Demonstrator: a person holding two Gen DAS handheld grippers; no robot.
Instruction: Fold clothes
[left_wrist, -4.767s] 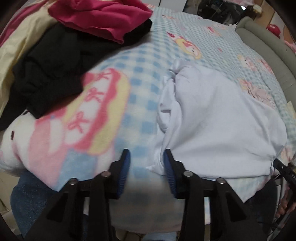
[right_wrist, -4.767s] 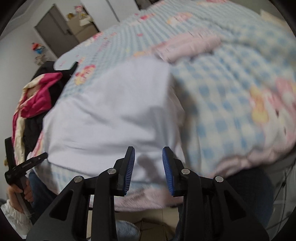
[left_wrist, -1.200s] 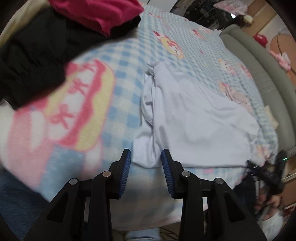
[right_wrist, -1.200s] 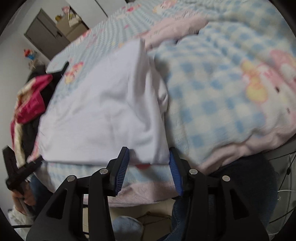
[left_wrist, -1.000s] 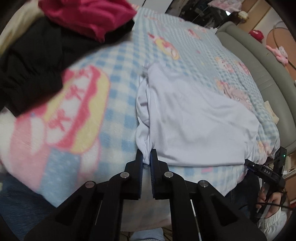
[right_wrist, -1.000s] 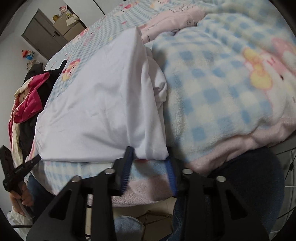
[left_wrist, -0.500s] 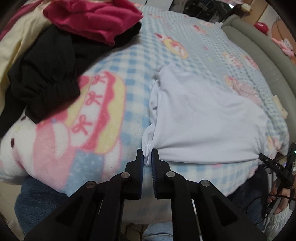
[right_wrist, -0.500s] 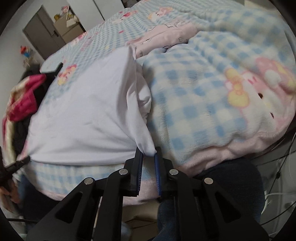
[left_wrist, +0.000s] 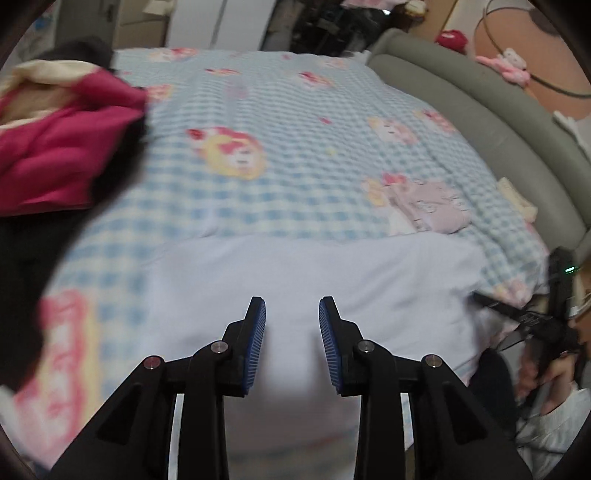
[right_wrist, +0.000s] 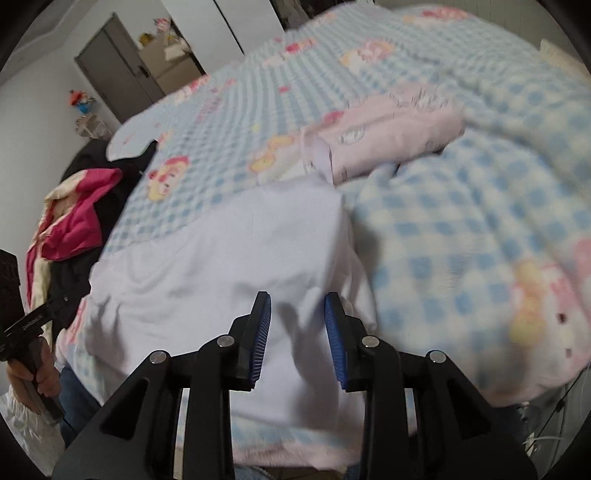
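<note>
Both the left gripper (left_wrist: 291, 334) and right gripper (right_wrist: 297, 334) are hovering with fingers spread, gripping nothing, over the white garment (left_wrist: 314, 273) lying flat ahead and beneath them on the bed (left_wrist: 295, 110). Smoothing creases before any further fold looks wise.

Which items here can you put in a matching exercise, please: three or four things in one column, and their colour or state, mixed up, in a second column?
Things:
1. left gripper
2. white garment
3. magenta garment
4. pink garment

States:
A. on the dark pile of clothes
B. open, holding nothing
C. folded, beyond the white one
D. spread flat on the checked blanket

Pairs: 1-B, 2-D, 3-A, 4-C
</note>
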